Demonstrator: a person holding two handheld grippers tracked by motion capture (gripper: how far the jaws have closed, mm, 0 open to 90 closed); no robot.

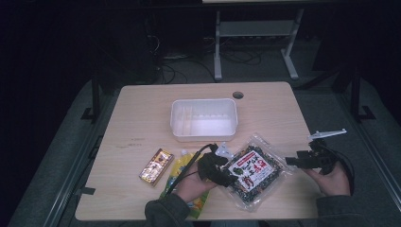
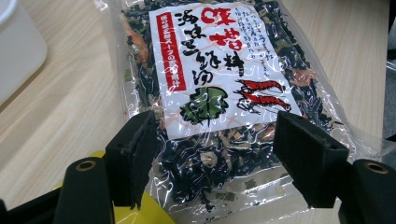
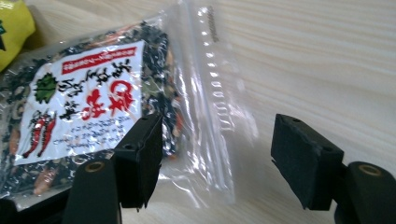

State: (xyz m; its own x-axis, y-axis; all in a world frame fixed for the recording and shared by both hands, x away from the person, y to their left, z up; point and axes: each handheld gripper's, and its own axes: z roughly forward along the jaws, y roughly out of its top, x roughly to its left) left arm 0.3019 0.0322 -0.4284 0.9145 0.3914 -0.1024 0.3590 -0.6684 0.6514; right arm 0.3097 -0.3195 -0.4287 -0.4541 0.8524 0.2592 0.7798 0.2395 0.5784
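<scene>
Black jaws of the left gripper [image 2: 212,158] stood parted over the near end of the seaweed packet [image 2: 219,88], gripping nothing. That packet lay flat in front of the white tub [image 1: 203,119]. Beside the packet's clear edge [image 3: 210,93], the right gripper [image 3: 217,158] gaped, empty.

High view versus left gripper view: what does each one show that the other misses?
High view alone: the whole table, the brown packet, both hands, and the right gripper just right of the seaweed bag.

Left gripper view alone: its own open jaws straddling the bag's near end, and the label's red shrimp drawing.

Both: the bag, the white tub, the yellow pouch.
</scene>
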